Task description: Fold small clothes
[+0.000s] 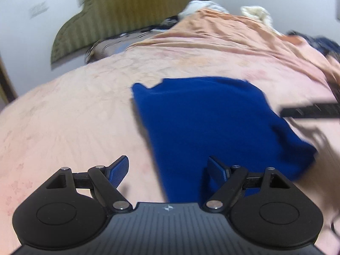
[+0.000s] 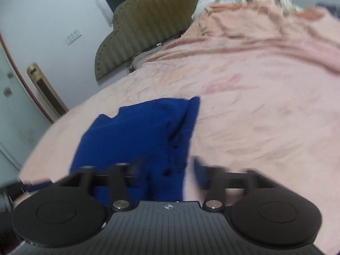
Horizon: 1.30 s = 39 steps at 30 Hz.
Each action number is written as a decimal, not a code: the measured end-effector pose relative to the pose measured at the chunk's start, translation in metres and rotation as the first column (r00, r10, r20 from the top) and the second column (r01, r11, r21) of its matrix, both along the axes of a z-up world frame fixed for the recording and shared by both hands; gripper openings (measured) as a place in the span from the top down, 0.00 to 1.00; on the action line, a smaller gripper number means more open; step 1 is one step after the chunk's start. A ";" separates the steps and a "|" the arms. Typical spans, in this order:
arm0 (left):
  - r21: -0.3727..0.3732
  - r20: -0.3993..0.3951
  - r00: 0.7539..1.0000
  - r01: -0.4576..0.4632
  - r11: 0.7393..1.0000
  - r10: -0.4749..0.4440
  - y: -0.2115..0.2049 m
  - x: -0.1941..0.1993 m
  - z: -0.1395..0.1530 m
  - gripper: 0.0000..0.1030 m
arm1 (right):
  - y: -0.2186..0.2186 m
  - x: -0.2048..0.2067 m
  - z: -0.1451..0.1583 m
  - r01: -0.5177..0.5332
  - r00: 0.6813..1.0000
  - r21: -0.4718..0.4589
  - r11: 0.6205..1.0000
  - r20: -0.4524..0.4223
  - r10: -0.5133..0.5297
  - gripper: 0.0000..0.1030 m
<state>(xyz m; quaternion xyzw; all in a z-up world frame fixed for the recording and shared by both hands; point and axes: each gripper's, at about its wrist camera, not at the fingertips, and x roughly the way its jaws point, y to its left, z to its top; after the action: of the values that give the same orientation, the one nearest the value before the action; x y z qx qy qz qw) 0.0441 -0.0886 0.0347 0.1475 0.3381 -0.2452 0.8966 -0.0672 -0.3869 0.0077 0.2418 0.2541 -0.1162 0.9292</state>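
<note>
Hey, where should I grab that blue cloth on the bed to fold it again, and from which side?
Probably the blue cloth's far left corner: it lies flat and clear on the pink bedspread. Come in low from the left with the open left tongs.

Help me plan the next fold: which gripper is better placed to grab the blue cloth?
Probably the right gripper: the blue cloth lies directly ahead of it. The left gripper mostly faces bare bedspread.

A garment (image 1: pixel 212 123) lies on the bed (image 1: pixel 74 116), headboard (image 1: pixel 119 14) behind.
</note>
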 end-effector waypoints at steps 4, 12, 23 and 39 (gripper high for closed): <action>-0.117 -0.138 0.990 -0.043 0.992 0.027 0.010 0.052 -0.003 0.21 | -0.032 0.015 -0.008 -0.050 0.998 0.101 0.994 -0.020 0.052 0.36; -0.463 -0.437 0.892 -0.116 0.879 -0.113 0.022 0.148 -0.041 0.20 | -0.072 0.081 -0.033 -0.278 0.960 0.351 0.894 0.064 0.273 0.37; -0.476 -0.371 0.913 -0.029 0.879 -0.171 -0.009 0.177 -0.041 0.82 | -0.088 0.171 -0.043 -0.307 0.950 0.389 0.868 0.075 0.303 0.79; -0.193 -0.035 0.998 0.050 0.980 -0.057 -0.035 0.122 -0.004 0.40 | -0.083 0.153 -0.011 -0.094 0.995 0.159 0.983 0.031 0.090 0.57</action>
<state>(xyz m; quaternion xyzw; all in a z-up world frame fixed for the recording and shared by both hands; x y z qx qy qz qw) 0.1664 -0.1240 0.0307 0.0646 0.3267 -0.3035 0.8927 0.0855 -0.4697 -0.0033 0.3049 0.2625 -0.0496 0.9142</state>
